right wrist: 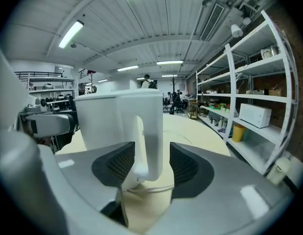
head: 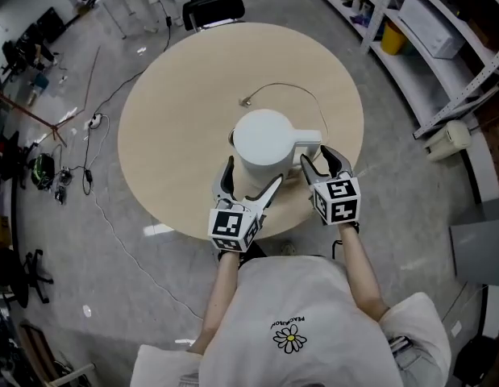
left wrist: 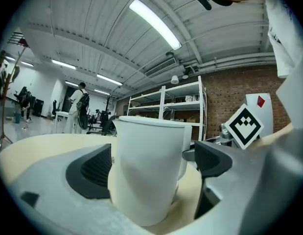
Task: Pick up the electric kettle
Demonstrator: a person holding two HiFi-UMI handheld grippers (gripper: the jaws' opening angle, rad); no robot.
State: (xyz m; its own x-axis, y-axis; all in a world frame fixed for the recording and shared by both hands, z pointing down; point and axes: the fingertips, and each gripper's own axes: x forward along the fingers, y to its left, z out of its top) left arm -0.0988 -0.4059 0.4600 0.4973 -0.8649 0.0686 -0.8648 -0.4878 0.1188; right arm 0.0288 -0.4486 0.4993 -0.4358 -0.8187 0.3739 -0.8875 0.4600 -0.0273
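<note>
The electric kettle stands upright on the round worktop, directly ahead of both tongs. The left tongs are open and straddle its white body. I see no sign that either pad is pressing on it. The right tongs are also open, with the kettle's handle standing between the pads and a gap on each side.

I judge this to be the approach and grasp step, with the lift not yet begun. Next, the right tongs should close firmly on the handle and the left steady the body, then both rise together.

The lid is on, so the kettle's contents are hidden. Its cord trails on the worktop beyond the kettle, away from the tongs, and may drag.
</note>
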